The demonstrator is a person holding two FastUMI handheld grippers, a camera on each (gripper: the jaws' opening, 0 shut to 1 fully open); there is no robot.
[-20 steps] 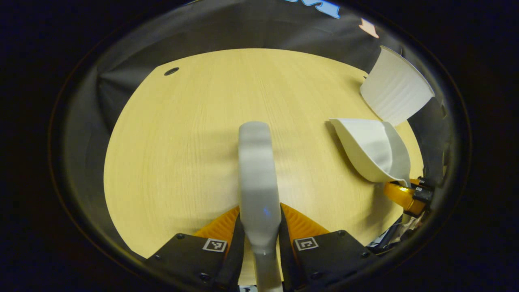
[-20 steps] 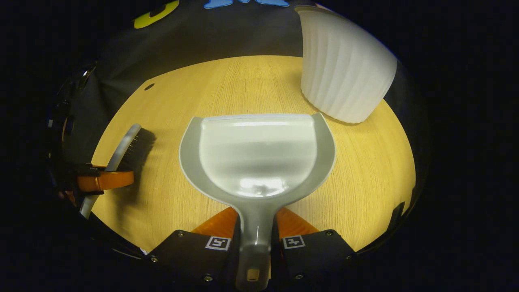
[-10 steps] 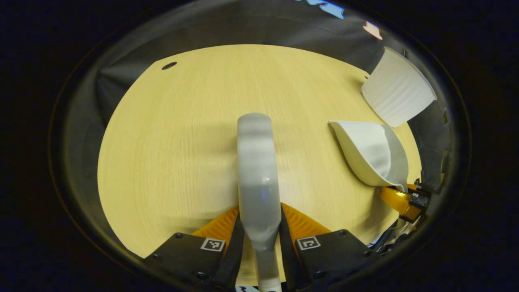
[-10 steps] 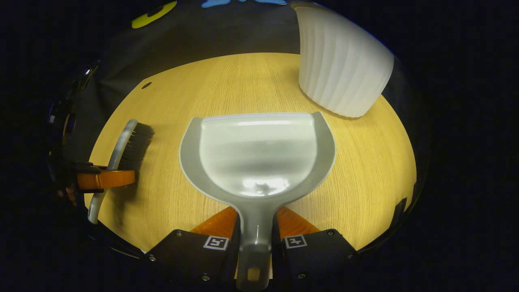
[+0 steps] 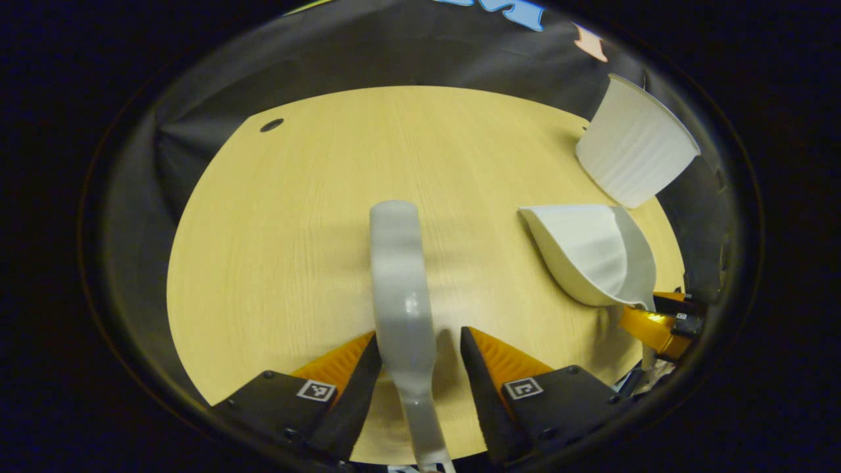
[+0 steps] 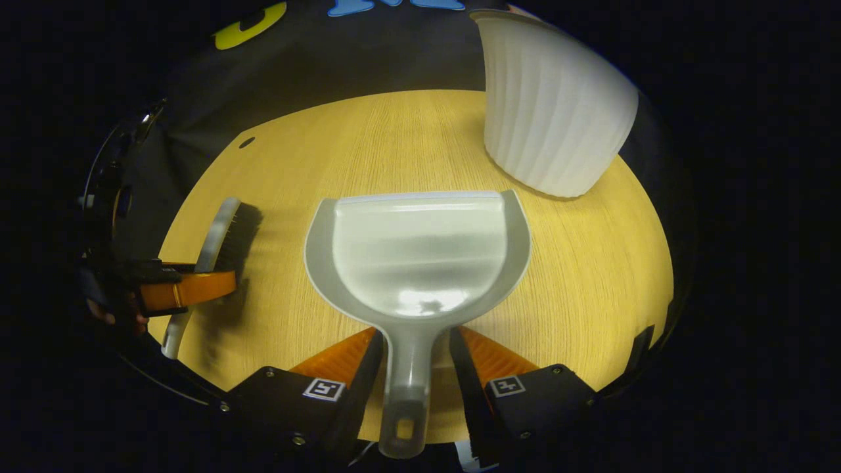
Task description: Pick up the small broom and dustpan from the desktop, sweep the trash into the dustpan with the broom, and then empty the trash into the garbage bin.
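Observation:
The small grey broom [image 5: 397, 276] lies on the wooden table [image 5: 282, 230] between the fingers of my left gripper [image 5: 420, 336], which is open; a gap shows beside the handle. In the right gripper view the broom [image 6: 223, 230] shows its dark bristles, with the left gripper [image 6: 187, 289] around its handle. The grey dustpan [image 6: 417, 249] rests flat on the table, its handle between the spread fingers of my open right gripper [image 6: 415, 334]. The left gripper view has the dustpan [image 5: 591, 249] at the right, with the right gripper [image 5: 657, 325] behind it.
A white ribbed garbage bin [image 6: 552, 112] stands at the table's far right, just beyond the dustpan's lip; it is also in the left gripper view [image 5: 634, 157]. A small dark hole [image 5: 271, 125] marks the far left corner. Black cloth walls surround the table.
Both grippers have gone from shut to open. The broom handle and the dustpan handle are let go and lie loose between the fingers on the table.

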